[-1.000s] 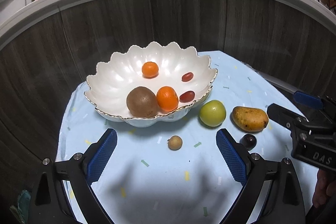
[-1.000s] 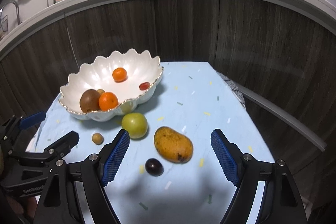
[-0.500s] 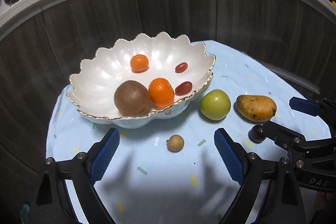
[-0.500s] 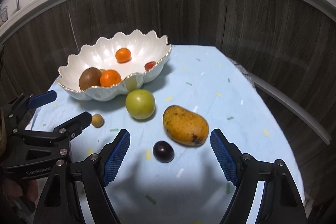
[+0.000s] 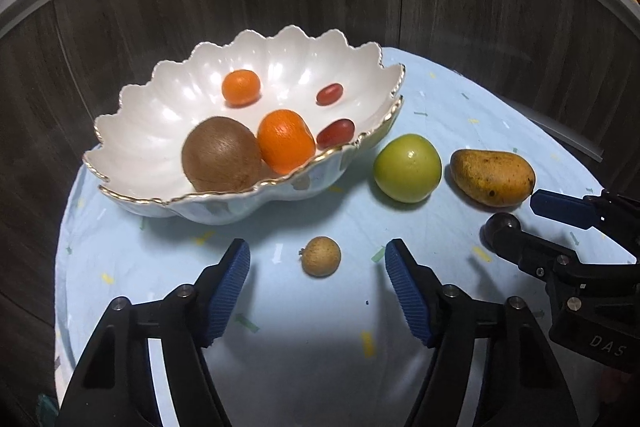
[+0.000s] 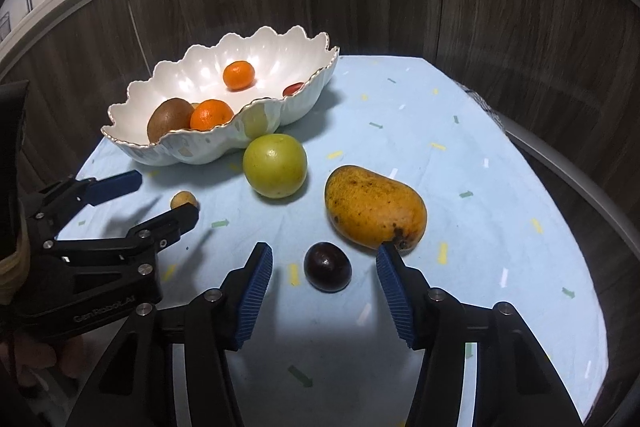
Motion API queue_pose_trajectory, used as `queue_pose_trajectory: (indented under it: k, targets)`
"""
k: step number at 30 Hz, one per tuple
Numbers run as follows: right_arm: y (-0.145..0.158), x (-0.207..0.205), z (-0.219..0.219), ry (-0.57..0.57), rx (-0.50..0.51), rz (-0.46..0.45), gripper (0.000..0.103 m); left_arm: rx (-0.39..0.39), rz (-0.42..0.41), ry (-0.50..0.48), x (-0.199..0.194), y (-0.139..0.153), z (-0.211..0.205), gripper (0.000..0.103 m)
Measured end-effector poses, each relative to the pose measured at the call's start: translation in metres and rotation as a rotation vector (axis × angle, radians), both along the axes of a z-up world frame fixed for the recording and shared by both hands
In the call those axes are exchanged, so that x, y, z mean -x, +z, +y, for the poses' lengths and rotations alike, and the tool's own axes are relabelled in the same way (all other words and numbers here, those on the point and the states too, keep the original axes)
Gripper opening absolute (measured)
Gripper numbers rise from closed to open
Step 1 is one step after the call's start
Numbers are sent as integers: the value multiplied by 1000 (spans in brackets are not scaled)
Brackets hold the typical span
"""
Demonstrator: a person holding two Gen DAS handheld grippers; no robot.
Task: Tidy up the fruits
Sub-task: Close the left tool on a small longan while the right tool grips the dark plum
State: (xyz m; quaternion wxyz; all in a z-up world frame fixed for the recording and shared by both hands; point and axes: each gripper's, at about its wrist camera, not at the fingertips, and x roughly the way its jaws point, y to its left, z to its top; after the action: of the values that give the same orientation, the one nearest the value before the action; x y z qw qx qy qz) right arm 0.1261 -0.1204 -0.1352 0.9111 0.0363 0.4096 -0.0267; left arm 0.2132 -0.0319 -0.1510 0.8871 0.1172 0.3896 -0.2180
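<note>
Blue cloth covers the round worktop [image 5: 460, 99], and a white bowl [image 5: 160, 115] with a wavy gold rim sits at the back. Some fruit is already inside it — a brown kiwi [image 5: 222, 159], two oranges and two small red fruits. That looks like the place where all the fruit should go.

Four fruits are not in the bowl yet. A green apple [image 6: 275, 165] lies just beside the bowl, and a yellow mango [image 6: 374, 207] lies next to the apple. A dark plum [image 6: 328, 267] sits in front of the mango. A little brown fruit [image 5: 321, 256] sits alone in front of the bowl.

Each claw points down at one small fruit. The left claw [image 5: 318, 277] has the little brown fruit between its blue pads [image 5: 230, 285], with a gap on both sides. Its jaws are closing, but nothing is held. The right claw [image 6: 324, 289] is around the plum the same way — closing, not touching it yet. One right pad tip is very near the mango's end, so it might bump that fruit.

Both claws probably go for the small fruits first because they fit easily between the pads.
</note>
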Motion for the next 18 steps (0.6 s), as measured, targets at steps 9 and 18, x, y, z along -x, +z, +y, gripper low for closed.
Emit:
queue_pose_trajectory:
  k: [9,18]
  targets:
    - [-13,-8,-3,-2,-35,43,45,-27,57,-11,-10,-14,-5,50]
    - [-19,-11,-7,-3,-56,54,29,-36,73,-14,-10,-25,-8,30]
